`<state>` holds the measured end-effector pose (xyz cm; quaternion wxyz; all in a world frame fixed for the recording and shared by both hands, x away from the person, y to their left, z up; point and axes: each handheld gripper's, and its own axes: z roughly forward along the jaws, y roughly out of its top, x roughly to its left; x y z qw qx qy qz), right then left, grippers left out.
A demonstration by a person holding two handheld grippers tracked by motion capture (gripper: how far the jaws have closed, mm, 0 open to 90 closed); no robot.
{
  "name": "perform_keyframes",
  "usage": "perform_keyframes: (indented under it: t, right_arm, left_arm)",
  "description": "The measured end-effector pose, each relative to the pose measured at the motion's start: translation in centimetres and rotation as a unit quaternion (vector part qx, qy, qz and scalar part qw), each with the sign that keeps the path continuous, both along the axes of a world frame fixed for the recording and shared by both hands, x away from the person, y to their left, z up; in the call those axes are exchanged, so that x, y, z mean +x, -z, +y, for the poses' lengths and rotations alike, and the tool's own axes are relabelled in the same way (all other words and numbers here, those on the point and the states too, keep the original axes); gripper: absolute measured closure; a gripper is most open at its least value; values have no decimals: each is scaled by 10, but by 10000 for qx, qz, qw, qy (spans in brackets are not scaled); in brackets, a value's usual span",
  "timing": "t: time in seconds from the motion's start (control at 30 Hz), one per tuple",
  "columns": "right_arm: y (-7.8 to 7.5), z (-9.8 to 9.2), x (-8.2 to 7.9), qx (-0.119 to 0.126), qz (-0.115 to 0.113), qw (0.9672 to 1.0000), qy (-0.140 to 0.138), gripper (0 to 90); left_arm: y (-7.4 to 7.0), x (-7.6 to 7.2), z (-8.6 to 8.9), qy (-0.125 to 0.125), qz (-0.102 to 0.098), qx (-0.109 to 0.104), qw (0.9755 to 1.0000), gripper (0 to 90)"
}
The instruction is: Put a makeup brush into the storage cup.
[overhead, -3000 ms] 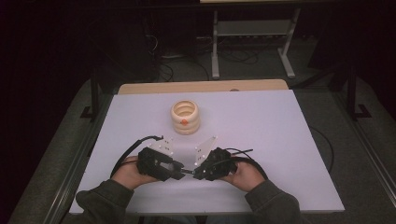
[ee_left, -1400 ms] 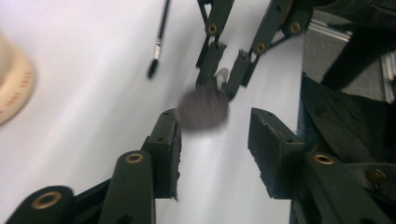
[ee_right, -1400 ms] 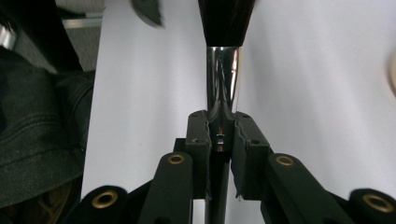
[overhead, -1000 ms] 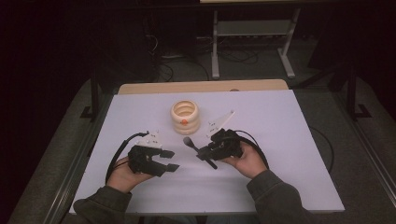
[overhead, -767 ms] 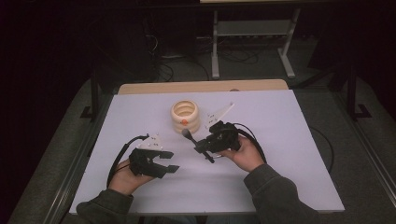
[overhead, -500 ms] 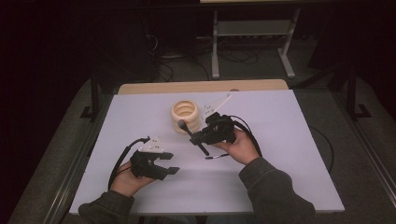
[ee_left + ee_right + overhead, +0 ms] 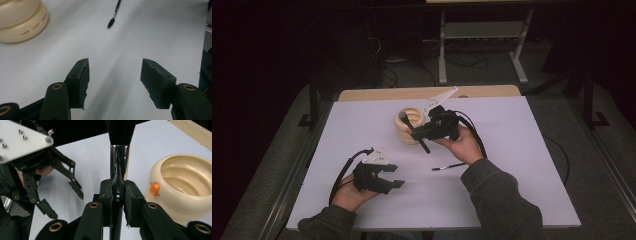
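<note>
1. While the left gripper (image 7: 396, 181) is rested low on the white table (image 7: 532, 150) near its front edge, its jaws are held wide with nothing between them; they have just been opening.
2. Bare tabletop lies ahead of those jaws, so that side is free for a reach.
3. Just right of that bare stretch, a thin brush (image 7: 448, 166) is left flat on the table, apart from both grippers.
4. Further back, a cream ringed holder (image 7: 404, 134) stands upright near the table's middle, well inside every edge.
5. A large makeup brush (image 7: 119, 157) is clamped by its shiny collar in the right gripper (image 7: 118, 195), bristle end (image 7: 404, 118) forward over the holder's open mouth, probably so it can be dropped in.
6. Open table is left to the right.
</note>
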<state>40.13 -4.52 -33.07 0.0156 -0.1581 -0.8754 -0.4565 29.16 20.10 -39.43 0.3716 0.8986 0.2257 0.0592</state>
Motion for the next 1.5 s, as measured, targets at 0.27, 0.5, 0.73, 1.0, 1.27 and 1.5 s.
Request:
perform_keyframes:
  t: [0.27, 0.5, 0.73, 1.0, 1.27, 1.5]
  right_arm:
    - [-11, 4, 11, 100, -59, 9999, 107, 771]
    - [-20, 10, 18, 96, -191, 9997, 149, 771]
    - [-32, 19, 34, 192, -238, 9992, 263, 771]
    - [-38, 33, 53, 372, -287, 9976, 506, 773]
    - [-32, 43, 68, 408, -270, 9953, 835, 773]
    - [-20, 42, 81, 501, -266, 9920, 1126, 774]
  left_arm:
    - [0, 2, 2, -9, -35, -35, 10000, 395]
    - [-1, 1, 3, -41, -18, -88, 10000, 388]
    - [0, 2, 3, -63, 26, -123, 9999, 384]
    - [-1, 3, 5, -47, 11, -164, 9999, 380]
    - [-1, 3, 5, -24, 20, -187, 9998, 379]
    - [-1, 4, 5, -16, 43, -242, 9997, 377]
